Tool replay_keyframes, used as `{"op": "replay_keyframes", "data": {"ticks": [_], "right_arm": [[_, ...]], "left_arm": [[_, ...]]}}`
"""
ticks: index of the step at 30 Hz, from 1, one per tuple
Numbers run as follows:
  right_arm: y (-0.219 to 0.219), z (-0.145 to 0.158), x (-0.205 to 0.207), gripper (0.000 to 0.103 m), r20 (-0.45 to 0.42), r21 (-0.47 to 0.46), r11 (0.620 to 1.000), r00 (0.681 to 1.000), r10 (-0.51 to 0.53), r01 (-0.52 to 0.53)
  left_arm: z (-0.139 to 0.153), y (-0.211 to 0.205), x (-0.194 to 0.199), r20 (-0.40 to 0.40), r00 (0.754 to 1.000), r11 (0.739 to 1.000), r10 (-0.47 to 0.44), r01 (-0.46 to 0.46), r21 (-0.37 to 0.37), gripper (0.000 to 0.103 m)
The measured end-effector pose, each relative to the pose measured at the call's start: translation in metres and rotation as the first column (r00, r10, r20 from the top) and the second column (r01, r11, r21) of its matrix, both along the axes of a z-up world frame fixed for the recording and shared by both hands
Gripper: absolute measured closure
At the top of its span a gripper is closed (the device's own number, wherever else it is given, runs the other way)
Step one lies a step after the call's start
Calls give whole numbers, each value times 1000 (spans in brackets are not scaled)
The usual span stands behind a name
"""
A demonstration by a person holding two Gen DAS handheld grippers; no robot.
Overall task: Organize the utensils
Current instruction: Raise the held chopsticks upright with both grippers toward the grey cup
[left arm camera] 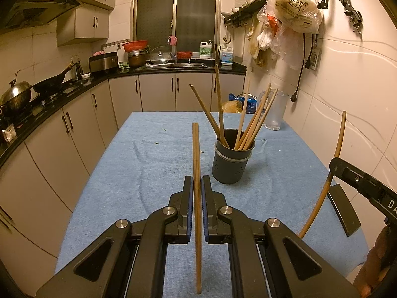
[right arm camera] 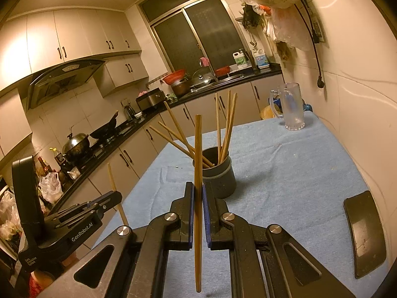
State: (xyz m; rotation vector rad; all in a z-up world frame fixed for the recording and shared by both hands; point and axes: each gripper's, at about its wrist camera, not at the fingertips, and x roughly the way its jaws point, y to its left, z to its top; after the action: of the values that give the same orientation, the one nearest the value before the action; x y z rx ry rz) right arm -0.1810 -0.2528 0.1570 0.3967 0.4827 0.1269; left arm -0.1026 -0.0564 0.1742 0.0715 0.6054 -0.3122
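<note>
A dark grey utensil holder stands on the blue tablecloth with several wooden chopsticks leaning in it. My left gripper is shut on an upright wooden chopstick, held above the cloth, near and left of the holder. My right gripper is shut on another upright chopstick, just in front of the holder. The right gripper and its chopstick show at the right edge of the left wrist view; the left gripper shows at the left of the right wrist view.
A clear plastic mug stands at the table's far right corner by the tiled wall. A black phone lies on the cloth at the right. Kitchen counter with wok and pots runs along the left. Plastic bags hang above right.
</note>
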Motion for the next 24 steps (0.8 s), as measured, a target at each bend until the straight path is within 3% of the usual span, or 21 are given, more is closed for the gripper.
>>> {"op": "replay_keyframes", "data": {"ticks": [24], "right_arm": [[-2,2,13,95,-25,9,1000,1000,-9,10]], "left_arm": [[-6,1,11,-22,1000,1000,15,-15,4,97]]}}
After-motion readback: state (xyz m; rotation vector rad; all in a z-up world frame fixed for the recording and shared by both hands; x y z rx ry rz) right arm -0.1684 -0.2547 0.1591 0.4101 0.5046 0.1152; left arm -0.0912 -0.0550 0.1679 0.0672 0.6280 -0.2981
